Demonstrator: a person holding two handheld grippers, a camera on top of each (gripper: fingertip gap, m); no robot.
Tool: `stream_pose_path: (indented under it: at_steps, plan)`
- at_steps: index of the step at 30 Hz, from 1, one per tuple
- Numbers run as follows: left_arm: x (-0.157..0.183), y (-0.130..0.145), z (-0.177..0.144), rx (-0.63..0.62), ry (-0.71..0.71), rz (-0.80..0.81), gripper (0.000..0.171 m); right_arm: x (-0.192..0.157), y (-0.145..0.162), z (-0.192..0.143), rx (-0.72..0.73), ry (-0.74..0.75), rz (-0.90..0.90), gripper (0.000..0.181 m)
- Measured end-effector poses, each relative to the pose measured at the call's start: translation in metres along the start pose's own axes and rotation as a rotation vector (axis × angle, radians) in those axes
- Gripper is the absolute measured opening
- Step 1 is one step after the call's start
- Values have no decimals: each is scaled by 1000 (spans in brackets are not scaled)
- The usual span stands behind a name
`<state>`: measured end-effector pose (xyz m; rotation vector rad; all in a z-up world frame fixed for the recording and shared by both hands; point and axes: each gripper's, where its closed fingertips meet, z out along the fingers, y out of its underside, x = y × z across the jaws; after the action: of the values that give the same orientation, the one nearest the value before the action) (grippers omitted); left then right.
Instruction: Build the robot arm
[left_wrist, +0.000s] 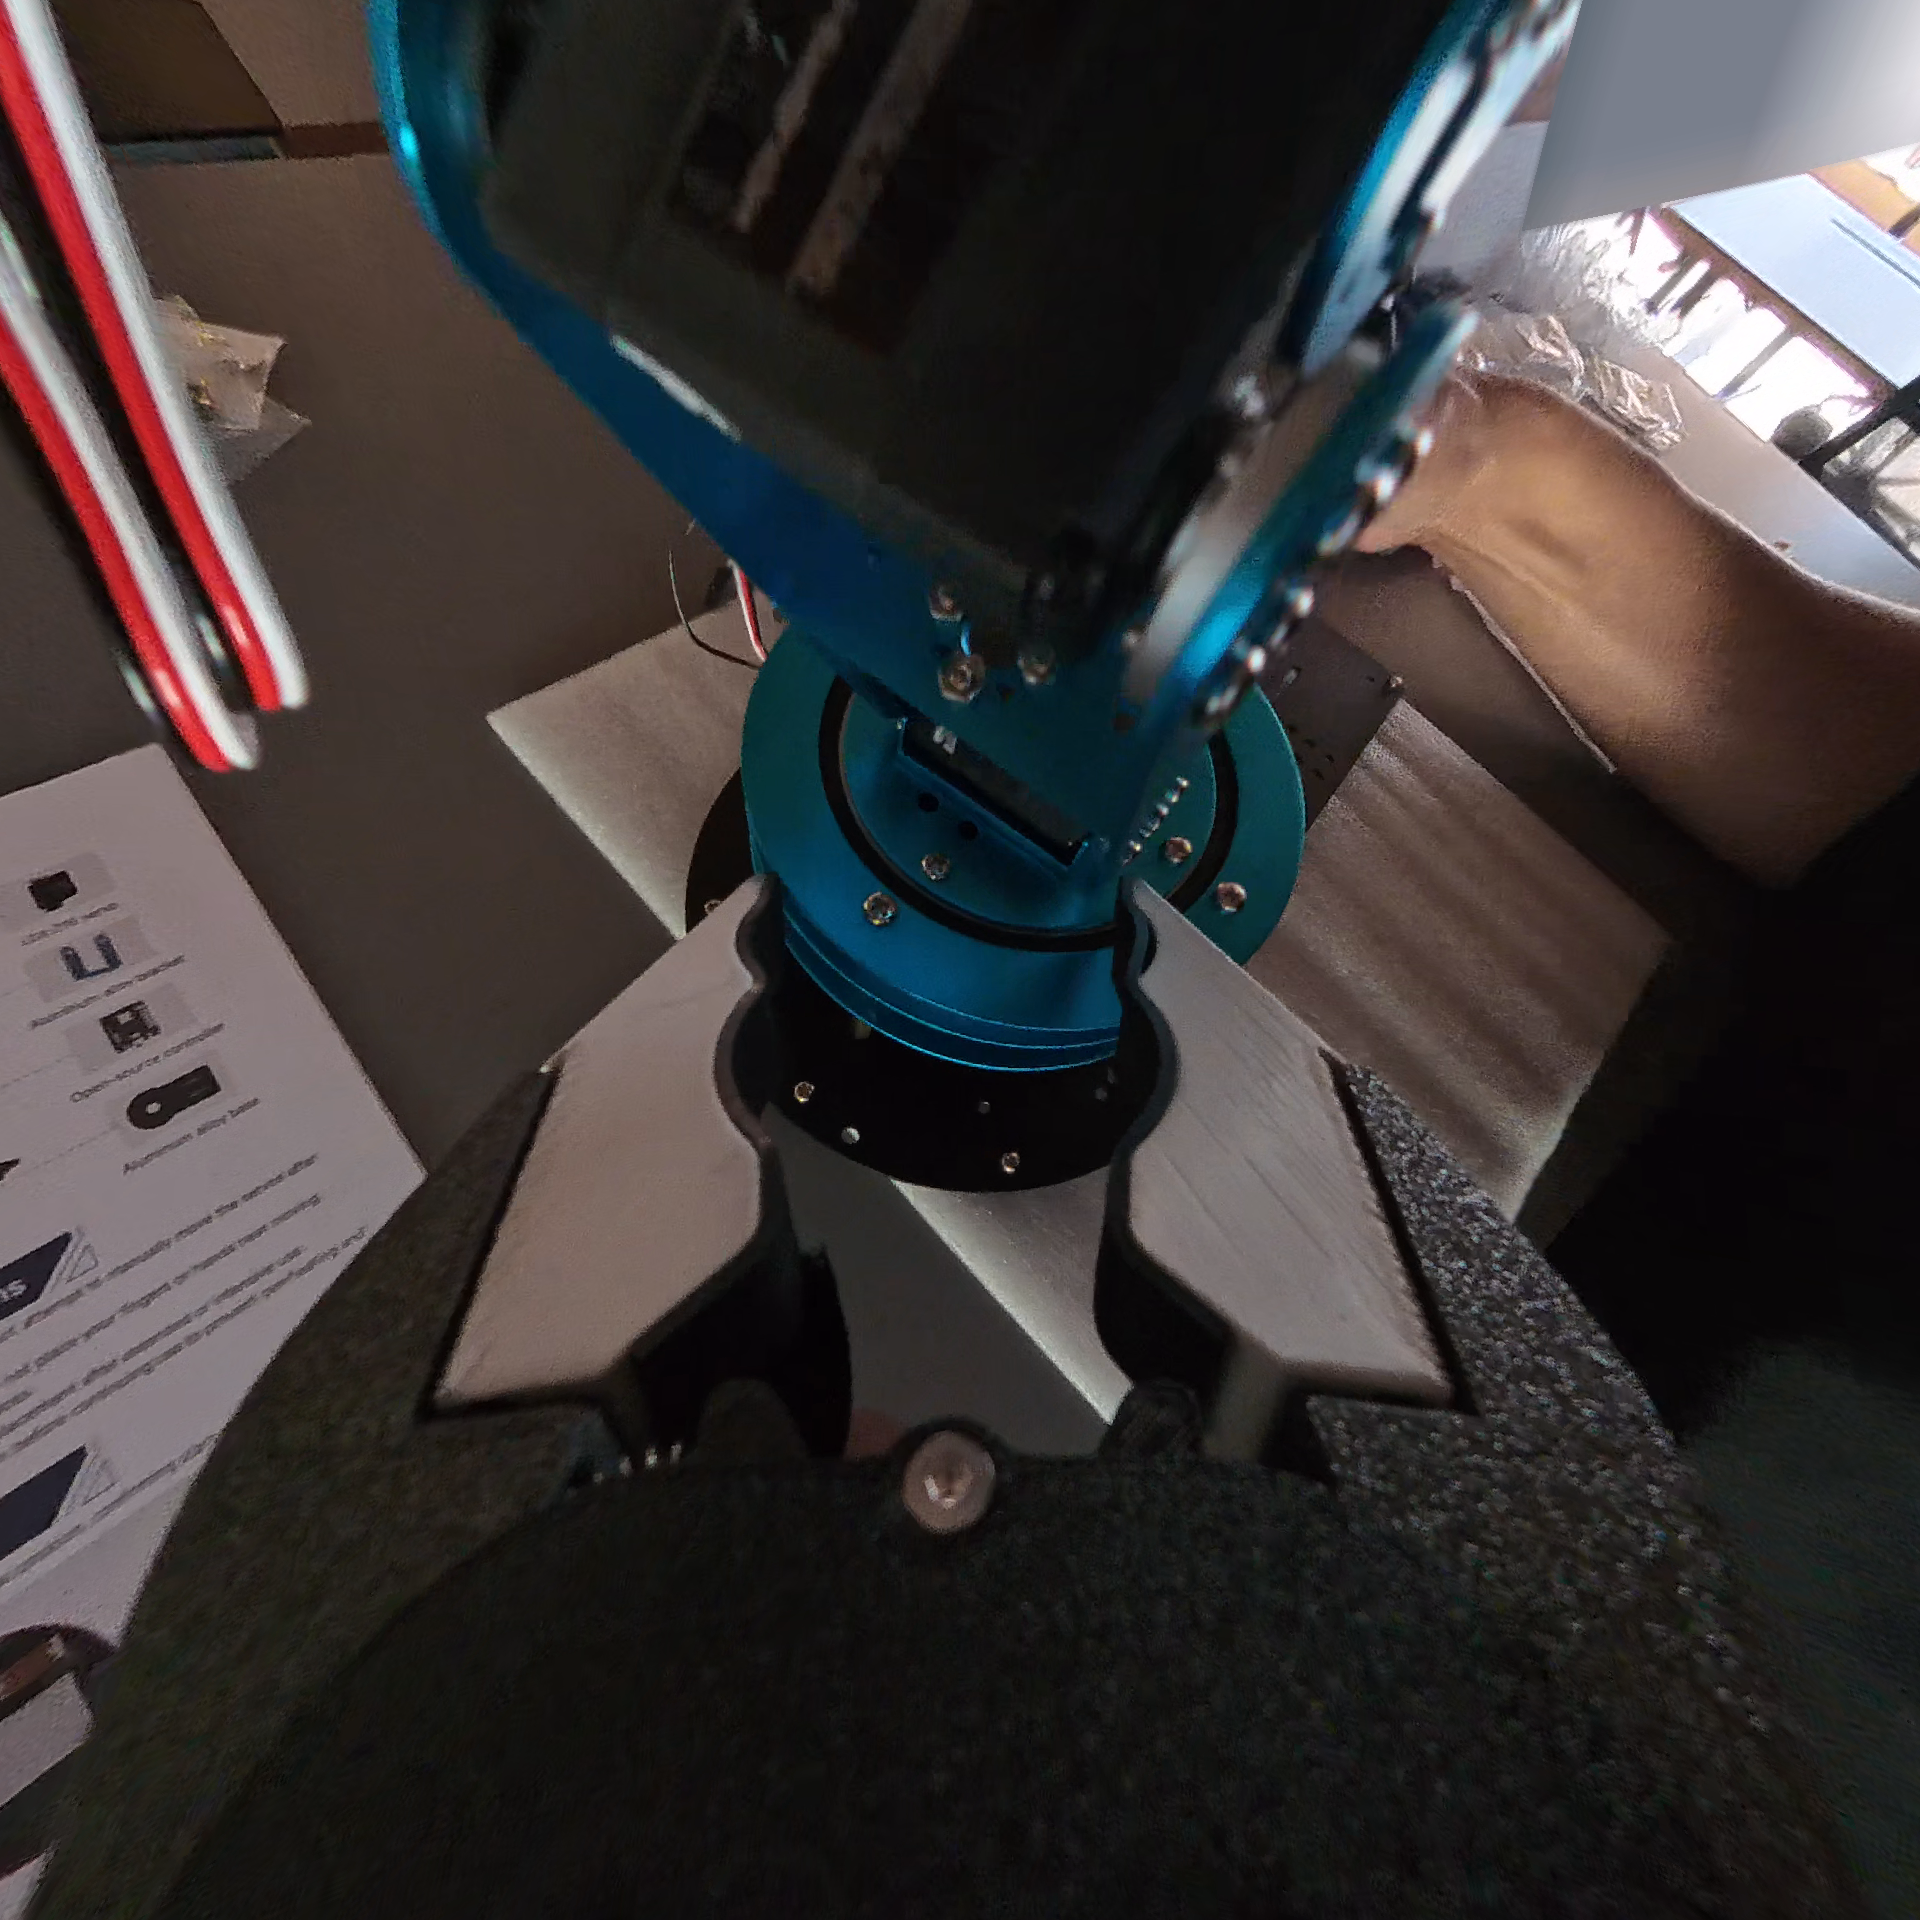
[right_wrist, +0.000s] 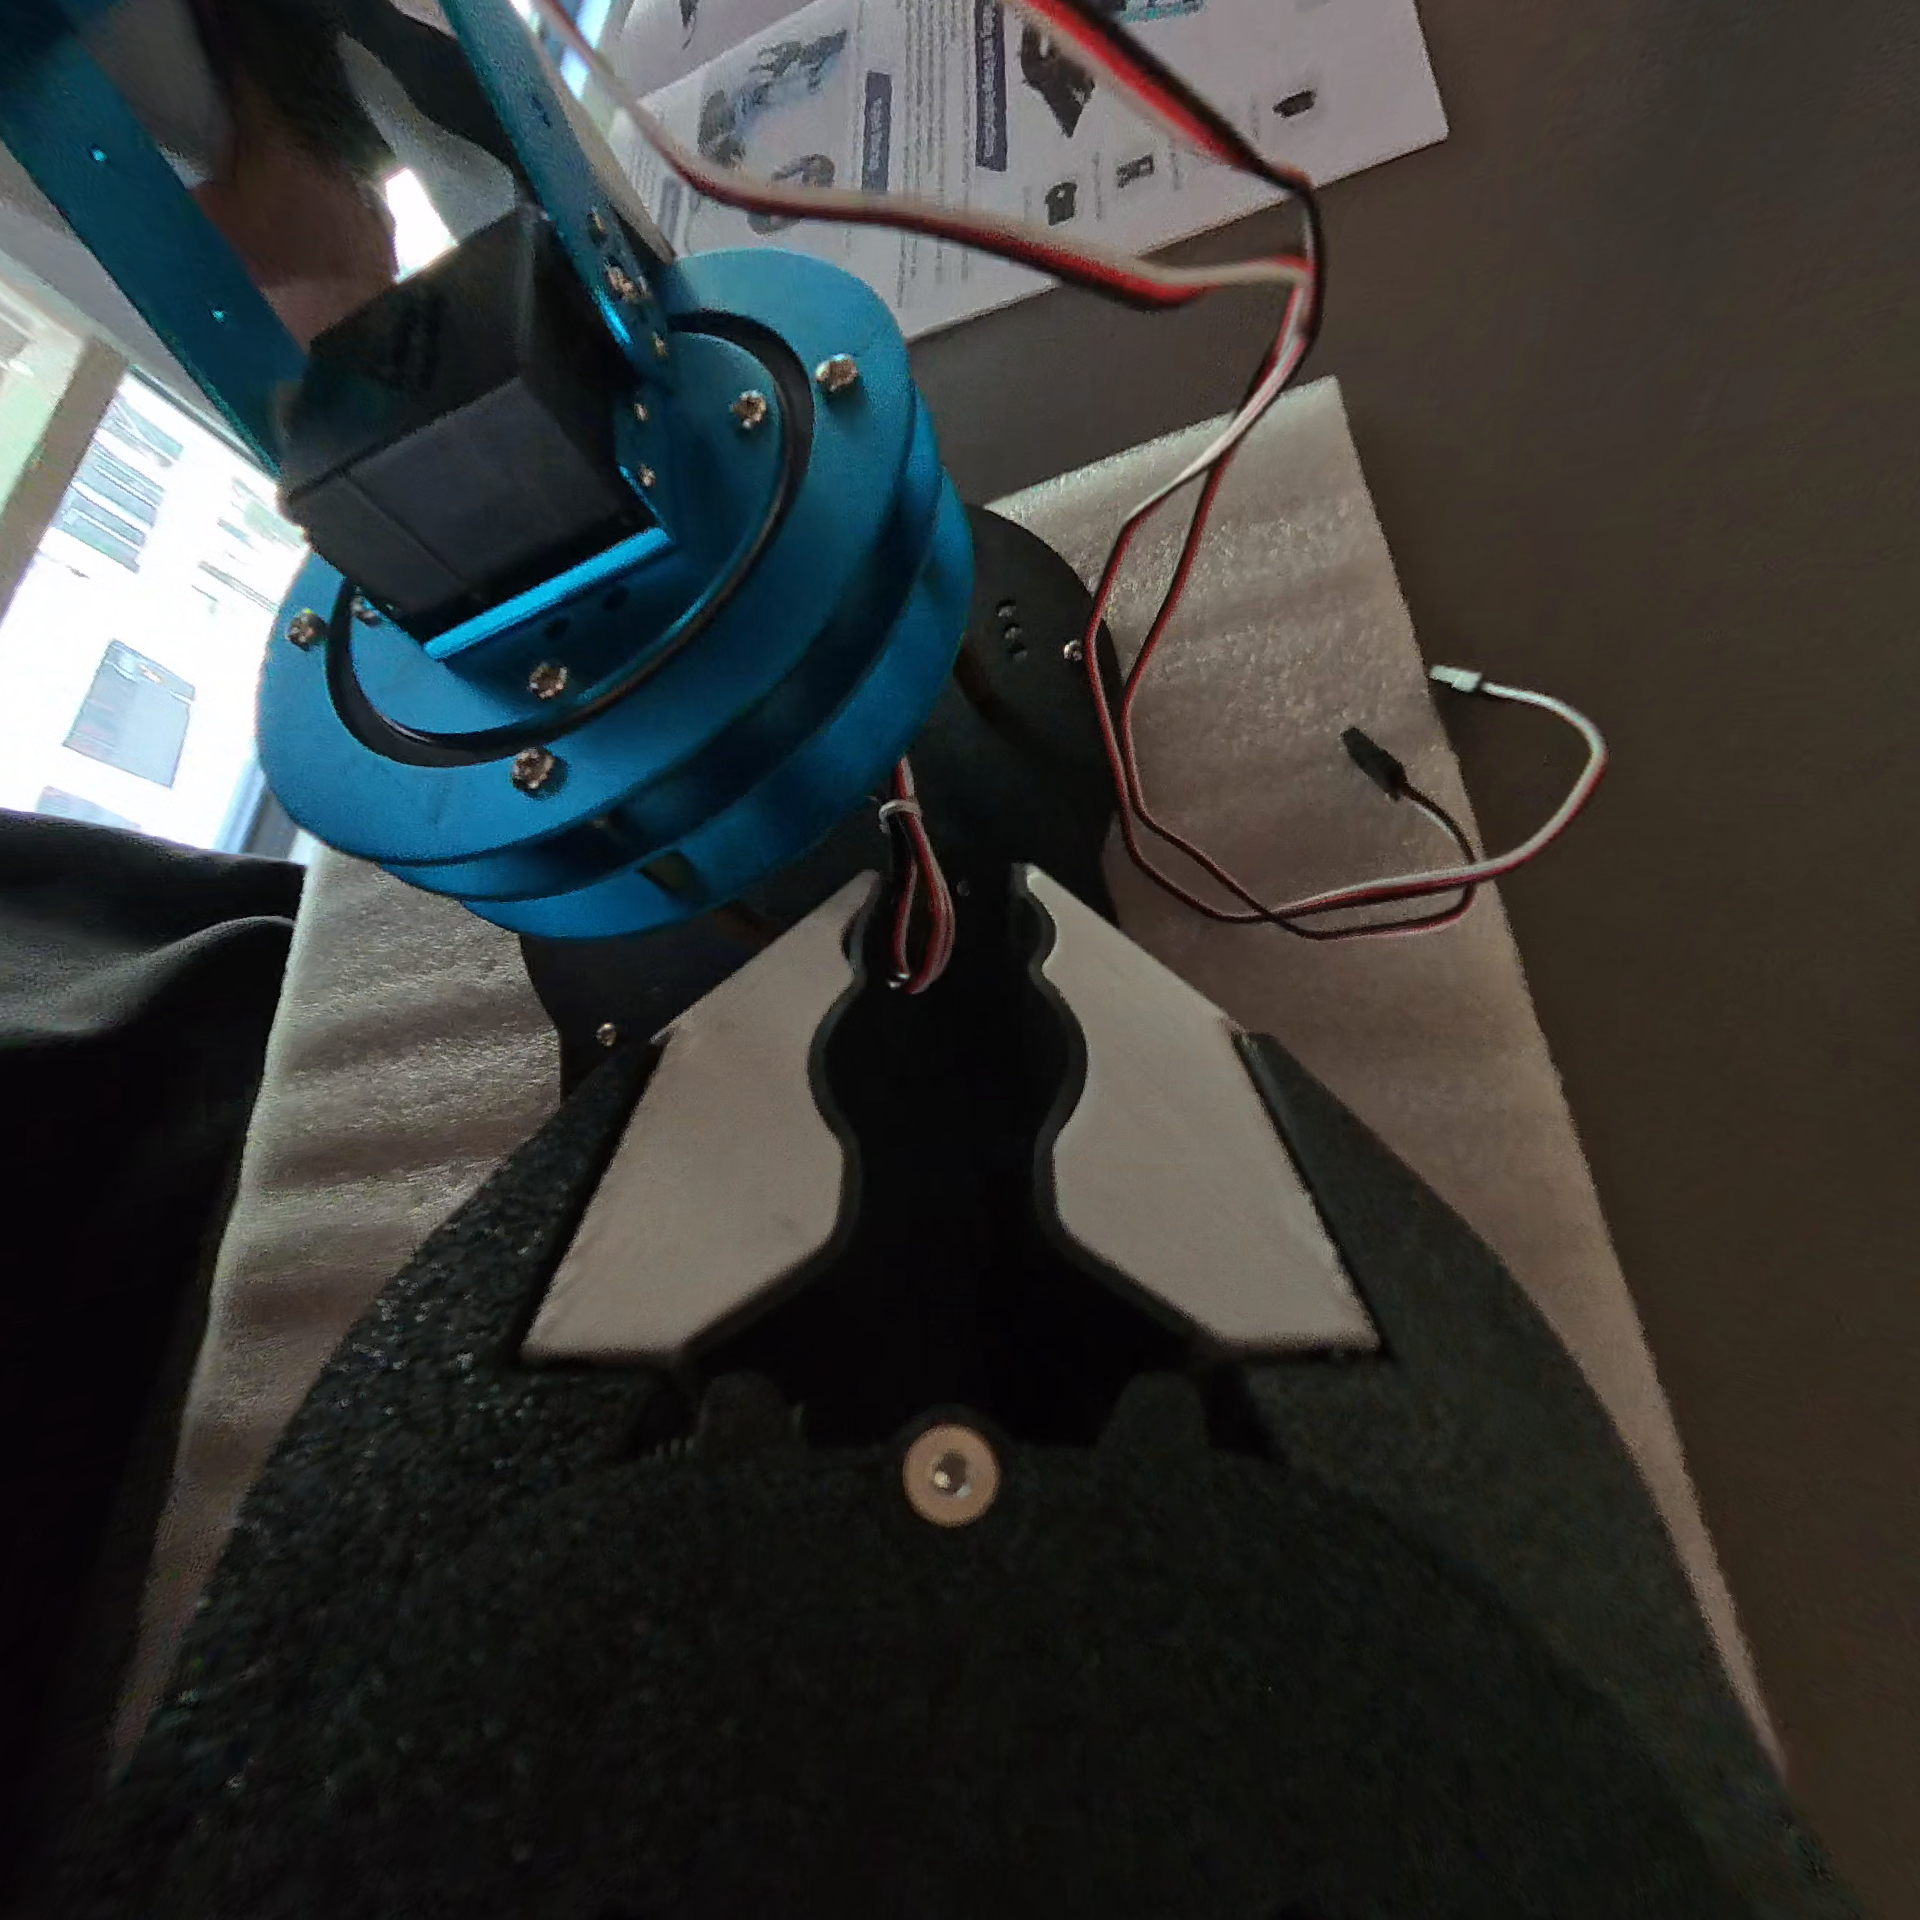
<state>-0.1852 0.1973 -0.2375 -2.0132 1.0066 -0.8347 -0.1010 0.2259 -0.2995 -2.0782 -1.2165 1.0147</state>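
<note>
Grey fingers of the left gripper (left_wrist: 940, 914) clasp the blue round base (left_wrist: 1023, 883) of a small robot arm, steadying it on foam padding (right_wrist: 1278, 582), while the right gripper (right_wrist: 945, 904) hovers open around its red-and-white wires (right_wrist: 914, 935).

The left gripper (left_wrist: 948, 891) has its two fingers spread to either side of the blue turntable base (left_wrist: 966, 987), tips against its rim. The right gripper (right_wrist: 948, 883), fingers parted and holding nothing, sits low just beside that same base
</note>
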Motion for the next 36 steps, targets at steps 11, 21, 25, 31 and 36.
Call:
stream_pose_path:
  at_steps: [11, 21, 25, 31, 36]
  plan:
    - [-3, -2, 4, 150, 35, 60, 61, -2, -4, -3, 49, 53, -29, 23]
    - [20, -7, -2, 276, 152, 315, 66, 0, 1, 1, 12, 93, -44, 29]
    - [19, -20, -8, 349, 295, 319, 76, -5, -6, -5, 71, 0, 7, 30]
    - [7, -38, 10, 406, 378, 345, 89, -12, 3, 2, -4, -38, -29, 32]
    - [14, -35, 18, 398, 391, 374, 84, -15, 4, 5, -33, -104, -20, 28]
